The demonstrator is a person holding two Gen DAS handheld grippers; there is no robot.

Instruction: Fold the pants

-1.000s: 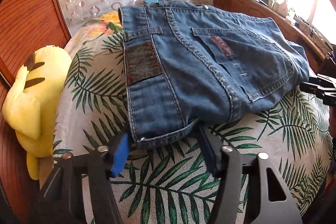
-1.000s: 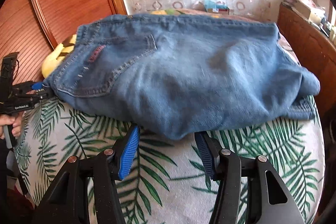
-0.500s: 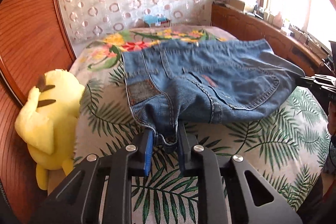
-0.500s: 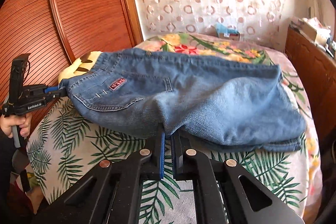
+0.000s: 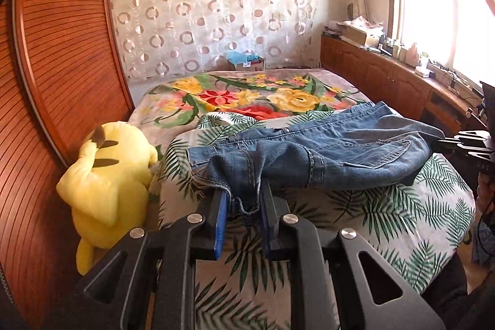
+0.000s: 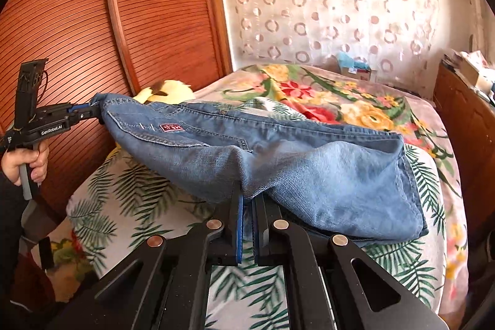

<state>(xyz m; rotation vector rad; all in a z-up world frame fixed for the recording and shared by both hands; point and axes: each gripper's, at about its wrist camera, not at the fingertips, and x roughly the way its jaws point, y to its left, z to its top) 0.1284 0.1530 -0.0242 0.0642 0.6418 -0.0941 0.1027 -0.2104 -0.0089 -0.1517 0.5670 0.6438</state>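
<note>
Folded blue jeans [image 5: 324, 153] hang lifted over the palm-leaf bedcover [image 5: 386, 215], stretched between both grippers. My left gripper [image 5: 243, 203] is shut on the waistband corner of the jeans. In the right wrist view it shows at the left [image 6: 92, 112], pinching the same corner. My right gripper [image 6: 247, 200] is shut on the near folded edge of the jeans [image 6: 309, 163]. In the left wrist view it shows at the far right [image 5: 445, 144], gripping the other end. The far part of the jeans still rests on the bed.
A yellow plush toy [image 5: 108, 172] sits at the bed's left edge against the slatted wooden wall [image 5: 55, 67]. A floral blanket [image 5: 247, 96] covers the far bed. A wooden cabinet [image 5: 402, 79] runs along the right. A box [image 5: 247, 61] sits by the curtain.
Both grippers closed on the jeans' edges and lifted them off the bed, pulling back so the jeans hang stretched between them.
</note>
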